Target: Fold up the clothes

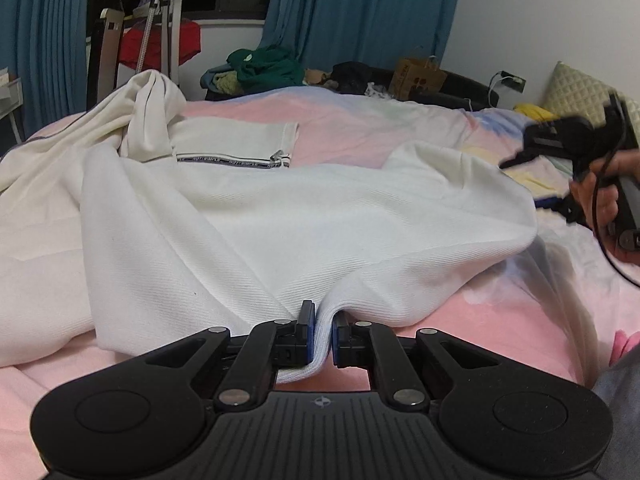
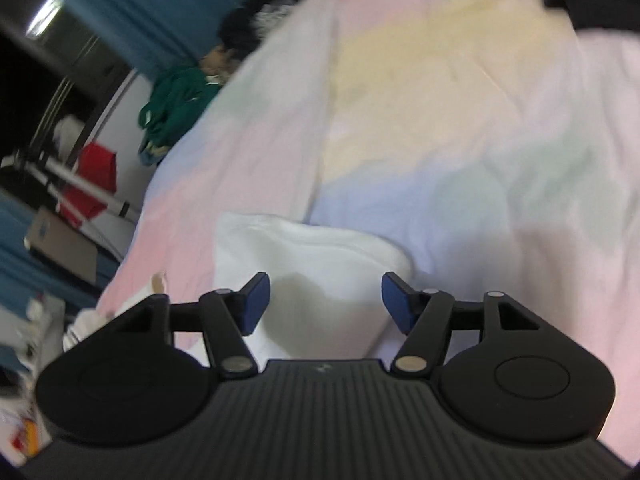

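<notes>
your left gripper [image 1: 323,334] has its blue pads pinched tight on the near hem of the white garment [image 1: 280,224], which lies spread and rumpled across the pink bedsheet [image 1: 500,320]. your right gripper [image 2: 325,304] has its jaws wide apart with nothing between them, hanging over a white corner of the garment [image 2: 312,264], and the left view catches it off at the garment's right edge, blurred.
</notes>
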A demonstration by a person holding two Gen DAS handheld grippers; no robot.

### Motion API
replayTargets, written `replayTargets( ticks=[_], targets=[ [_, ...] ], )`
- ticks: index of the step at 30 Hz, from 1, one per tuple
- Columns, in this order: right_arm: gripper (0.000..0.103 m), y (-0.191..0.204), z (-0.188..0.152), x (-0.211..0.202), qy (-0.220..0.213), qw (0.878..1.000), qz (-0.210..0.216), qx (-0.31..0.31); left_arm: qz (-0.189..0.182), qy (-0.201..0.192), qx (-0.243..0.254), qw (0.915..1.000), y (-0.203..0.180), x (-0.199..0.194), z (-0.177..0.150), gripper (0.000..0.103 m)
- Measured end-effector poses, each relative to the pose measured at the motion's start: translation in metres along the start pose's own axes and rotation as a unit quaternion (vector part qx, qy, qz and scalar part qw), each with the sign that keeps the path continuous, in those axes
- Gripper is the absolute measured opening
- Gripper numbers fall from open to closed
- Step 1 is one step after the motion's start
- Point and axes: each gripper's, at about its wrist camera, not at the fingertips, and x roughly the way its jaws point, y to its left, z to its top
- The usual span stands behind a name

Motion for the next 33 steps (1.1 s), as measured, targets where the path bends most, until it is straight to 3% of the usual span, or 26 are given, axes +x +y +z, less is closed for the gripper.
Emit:
replayTargets(
  ticks=[2,3,5,7,9,11,12,13,14,18,20,22,23,25,27,28,30,33],
  targets=[
    [0.065,-0.030,-0.003,0.000,0.005,0.999,0.012,0.050,-0.001,0.003,-0.010,0.9999,0.001,0.002,0.002,0.008],
    [0.065,-0.046,-0.003,0.008,0.028,0.993,0.046,0.103,-0.001,0.005,-0.015,0.9999,0.001,0.003,0.004,0.008],
    [0.065,-0.071,-0.003,0.028,0.083,0.971,0.108,0.197,-0.004,0.008,-0.023,0.9997,0.002,0.004,0.006,0.008],
    [0.065,-0.088,-0.002,0.050,0.140,0.938,0.159,0.273,-0.007,0.010,-0.031,0.9995,0.003,0.005,0.008,0.008],
    [0.065,-0.082,0.001,0.054,0.133,0.949,0.151,0.241,-0.010,0.012,-0.039,0.9991,0.004,0.007,0.009,0.008],
    [0.058,-0.070,0.004,0.054,0.117,0.958,0.156,0.210,-0.010,0.013,-0.044,0.9989,0.004,0.007,0.010,0.008],
    [0.045,-0.062,0.006,0.053,0.107,0.963,0.156,0.193,-0.010,0.013,-0.045,0.9988,0.004,0.007,0.010,0.008],
    [0.020,-0.054,0.008,0.052,0.097,0.967,0.156,0.176,-0.010,0.013,-0.046,0.9988,0.004,0.007,0.010,0.009],
    [0.011,-0.048,0.007,0.049,0.084,0.973,0.147,0.159,-0.011,0.013,-0.048,0.9987,0.004,0.007,0.010,0.009],
    [0.006,-0.031,0.021,0.024,-0.010,0.984,0.140,0.109,-0.022,0.008,-0.068,0.9974,0.008,0.002,0.012,0.014],
    [0.006,-0.030,0.034,0.014,-0.056,0.984,0.142,0.096,-0.034,-0.002,-0.079,0.9963,0.012,-0.007,0.013,0.026],
    [0.006,-0.034,0.043,0.015,-0.079,0.980,0.149,0.106,-0.046,-0.010,-0.104,0.9935,0.020,-0.021,0.014,0.049],
    [0.006,-0.037,0.047,0.017,-0.084,0.979,0.146,0.113,-0.051,-0.015,-0.124,0.9908,0.027,-0.030,0.014,0.053],
    [0.006,-0.042,0.054,0.023,-0.089,0.979,0.140,0.119,-0.054,-0.029,-0.183,0.9812,0.049,-0.045,0.010,0.072],
    [0.006,-0.045,0.060,0.031,-0.090,0.980,0.132,0.121,-0.039,-0.039,-0.272,0.9607,0.080,-0.056,0.002,0.081],
    [0.006,-0.046,0.062,0.035,-0.091,0.980,0.129,0.122,-0.031,-0.041,-0.324,0.9445,0.098,-0.060,-0.004,0.081],
    [0.006,-0.049,0.068,0.042,-0.092,0.980,0.121,0.124,-0.011,-0.036,-0.444,0.8954,0.139,-0.063,-0.021,0.082],
    [0.006,-0.053,0.076,0.053,-0.095,0.981,0.111,0.127,0.030,-0.051,-0.590,0.8052,0.187,-0.067,-0.052,0.082]
  ],
)
